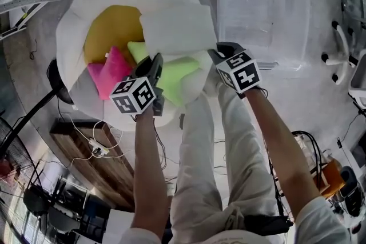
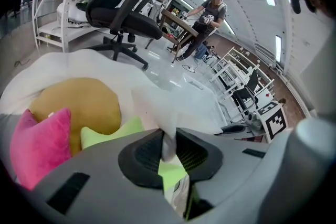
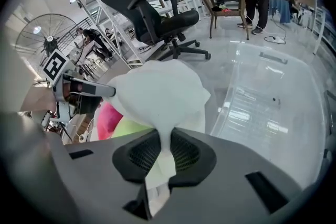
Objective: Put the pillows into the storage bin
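On the far left, a yellow pillow (image 1: 111, 28) and a pink pillow (image 1: 111, 71) are lying in the hollow of the big round white cushion (image 1: 74, 20) on the floor, with a lime-green pillow (image 1: 174, 74) lying just beside them. Your left hand-held gripper (image 1: 155, 64) is pinching the near left corner of the white pillow (image 1: 177, 28), its jaws squeezing together on a fold of the fabric. You are holding that white pillow over the coloured ones, above the cushion's right side. Your right hand-held gripper (image 1: 220, 54) is clamping the pillow's near right corner in the same way, fabric bunching between its pads. To the right, the clear storage bin (image 1: 269, 14) is standing on the floor just beside the cushion, and the white pillow is hanging at its left edge, not inside it.
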Tool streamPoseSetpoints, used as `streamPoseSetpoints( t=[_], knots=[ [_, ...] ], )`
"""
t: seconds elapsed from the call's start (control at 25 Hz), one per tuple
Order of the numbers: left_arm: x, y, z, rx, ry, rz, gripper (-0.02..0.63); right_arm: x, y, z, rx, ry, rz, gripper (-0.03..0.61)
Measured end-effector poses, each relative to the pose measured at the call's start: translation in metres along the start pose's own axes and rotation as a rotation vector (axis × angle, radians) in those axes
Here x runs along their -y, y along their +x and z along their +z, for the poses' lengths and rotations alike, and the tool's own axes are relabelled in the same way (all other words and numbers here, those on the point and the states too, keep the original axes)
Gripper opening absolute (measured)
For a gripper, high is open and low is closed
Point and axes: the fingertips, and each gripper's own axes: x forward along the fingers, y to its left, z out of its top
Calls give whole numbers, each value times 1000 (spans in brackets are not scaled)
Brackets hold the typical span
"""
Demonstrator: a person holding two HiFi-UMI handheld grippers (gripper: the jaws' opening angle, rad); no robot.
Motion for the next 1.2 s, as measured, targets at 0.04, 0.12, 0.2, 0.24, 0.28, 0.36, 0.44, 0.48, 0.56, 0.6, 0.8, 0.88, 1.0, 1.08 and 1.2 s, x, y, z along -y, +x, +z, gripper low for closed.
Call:
streamPoseSetpoints(
  t=[0.04, 0.12, 0.2, 0.24, 0.28, 0.36, 0.44, 0.48, 0.56, 0.6, 0.8, 0.88, 1.0, 1.08, 1.2],
  knots=[
    [3, 0, 1, 2, 5, 0, 72, 2, -3, 0, 5, 0, -2, 64],
    [10, 0, 4, 7, 15, -1, 72, 4, -8, -1, 16, 3, -5, 64],
    [18, 0, 5, 9, 23, -2, 72, 8, -14, -2, 26, 7, -8, 64],
    [21, 1, 6, 8, 27, -2, 72, 10, -17, -2, 31, 10, -9, 64],
    [25, 2, 6, 7, 33, -3, 72, 12, -20, -3, 34, 13, -10, 64],
    [32, 4, 6, 4, 43, -4, 72, 16, -26, -4, 41, 16, -13, 64],
    [39, 6, 7, 1, 50, -5, 72, 22, -31, -5, 47, 14, -16, 64],
    [43, 7, 8, -1, 53, -6, 72, 24, -34, -5, 50, 11, -19, 64],
    [52, 10, 10, -7, 65, -10, 72, 30, -40, -6, 55, 5, -25, 64],
    [58, 12, 12, -10, 73, -14, 72, 34, -43, -7, 57, 4, -28, 64],
    [85, 23, 23, -17, 119, -23, 72, 53, -61, -9, 79, 18, -40, 64],
    [96, 30, 27, -22, 141, -24, 72, 64, -67, -9, 88, 27, -47, 64],
    [114, 40, 30, -28, 162, -34, 71, 81, -79, -9, 103, 33, -66, 64],
    [127, 46, 30, -37, 177, -45, 71, 92, -87, -11, 114, 44, -80, 64],
    [144, 57, 31, -47, 204, -53, 71, 107, -96, -18, 126, 65, -91, 64]
  ],
)
